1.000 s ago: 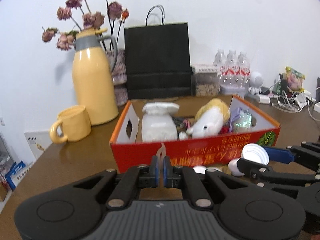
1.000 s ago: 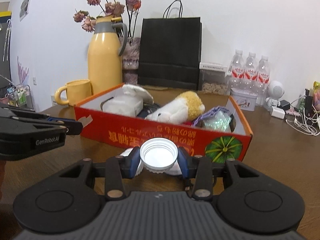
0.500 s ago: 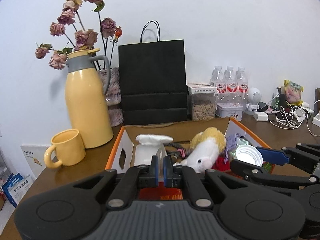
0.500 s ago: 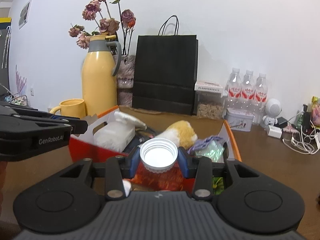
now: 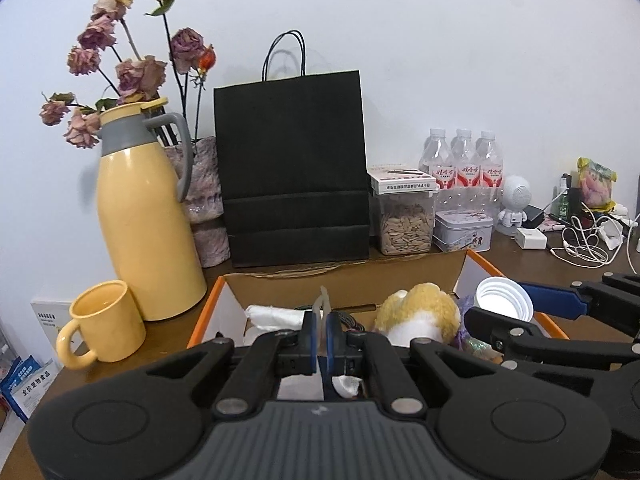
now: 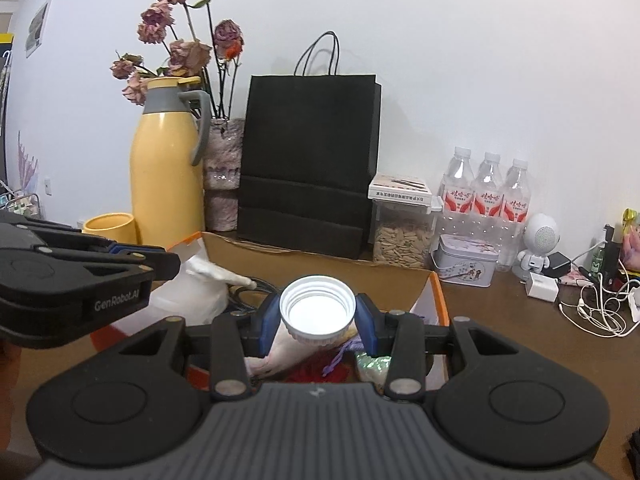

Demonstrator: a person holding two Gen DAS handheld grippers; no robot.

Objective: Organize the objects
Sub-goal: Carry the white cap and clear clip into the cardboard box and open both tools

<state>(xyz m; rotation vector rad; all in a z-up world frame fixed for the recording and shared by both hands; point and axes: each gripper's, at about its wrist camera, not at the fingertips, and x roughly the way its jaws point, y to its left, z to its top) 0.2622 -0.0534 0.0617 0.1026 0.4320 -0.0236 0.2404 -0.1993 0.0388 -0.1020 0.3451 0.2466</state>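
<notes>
Right gripper (image 6: 318,322) clamping white cap (image 6: 317,312) over box (image 6: 316,266); left gripper (image 5: 320,334) pinching thin translucent piece (image 5: 324,300). Release both toward 12 o'clock, clear of plush (image 5: 418,314).

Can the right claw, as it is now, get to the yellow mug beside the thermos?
Probably not directly. The right claw is shut on a white cap, and the left claw and the thermos stand between it and the yellow mug.

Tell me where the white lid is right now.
The white lid sits clamped in the right gripper, centre of the right wrist view, above the orange box.
</notes>
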